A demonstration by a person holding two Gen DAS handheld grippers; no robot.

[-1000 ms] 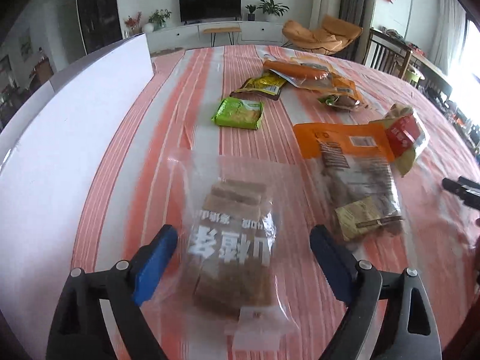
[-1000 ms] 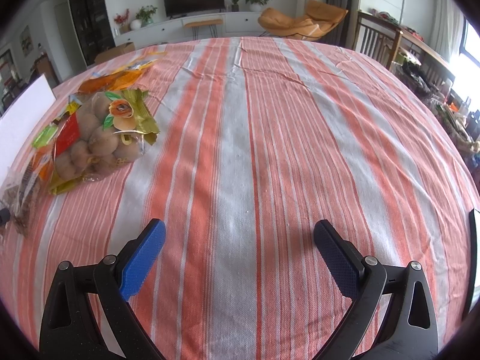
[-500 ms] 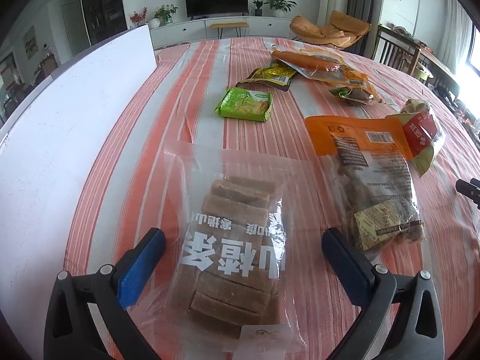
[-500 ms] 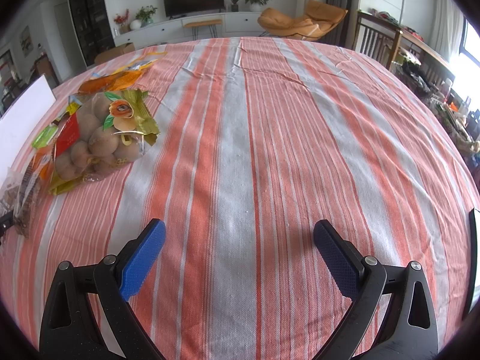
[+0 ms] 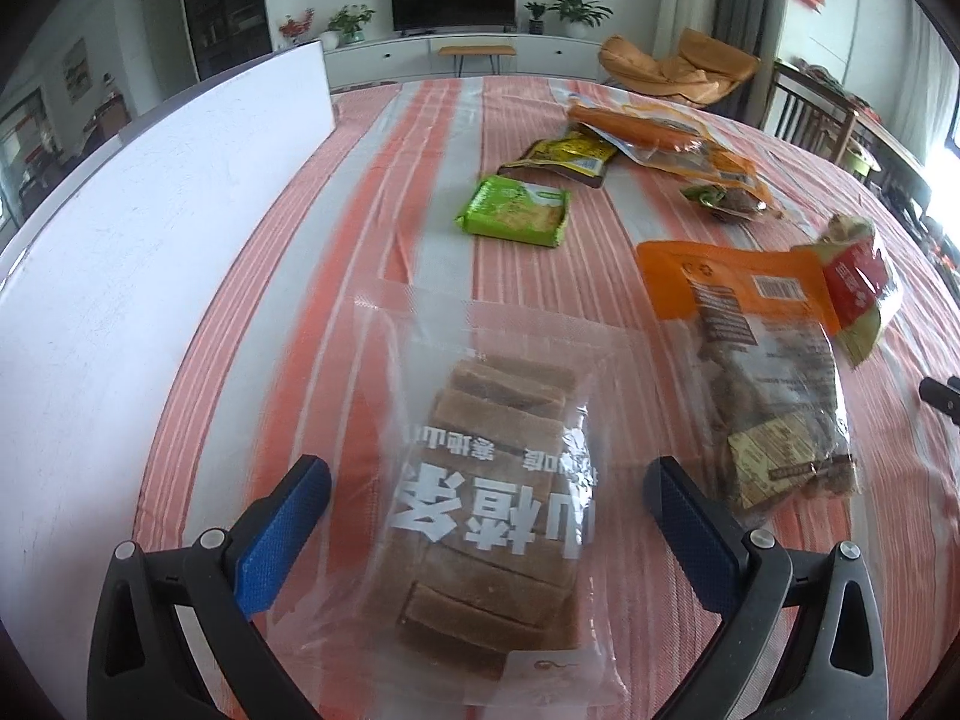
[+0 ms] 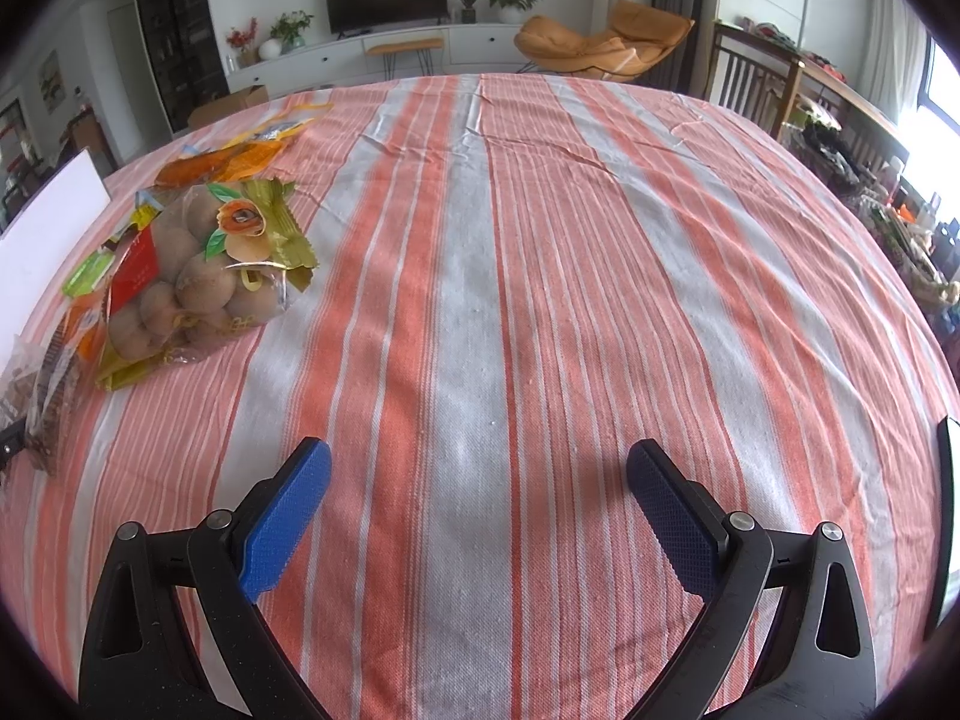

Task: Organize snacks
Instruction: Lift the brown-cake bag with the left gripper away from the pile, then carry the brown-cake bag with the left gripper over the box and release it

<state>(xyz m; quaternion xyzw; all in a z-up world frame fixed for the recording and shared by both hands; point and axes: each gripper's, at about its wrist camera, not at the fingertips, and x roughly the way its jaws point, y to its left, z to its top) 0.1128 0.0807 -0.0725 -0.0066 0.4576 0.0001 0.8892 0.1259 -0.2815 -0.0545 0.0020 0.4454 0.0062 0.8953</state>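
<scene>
A: Left gripper [image 5: 486, 501]?
B: Jaws spread wide, just opened further; clear bag of brown bars [image 5: 498, 516] lies flat between them on the striped tablecloth [image 5: 372, 180], untouched by either pad.
A: Right gripper [image 6: 477, 480]?
B: Spread wide, nothing held; bare cloth beneath.
A: Other stock?
B: Orange-topped pouch [image 5: 756, 360] just right of the bars; green packet [image 5: 516, 211] farther back; bag of round brown snacks [image 6: 192, 282] at the right view's left; white board [image 5: 150, 228] along the left edge.
</scene>
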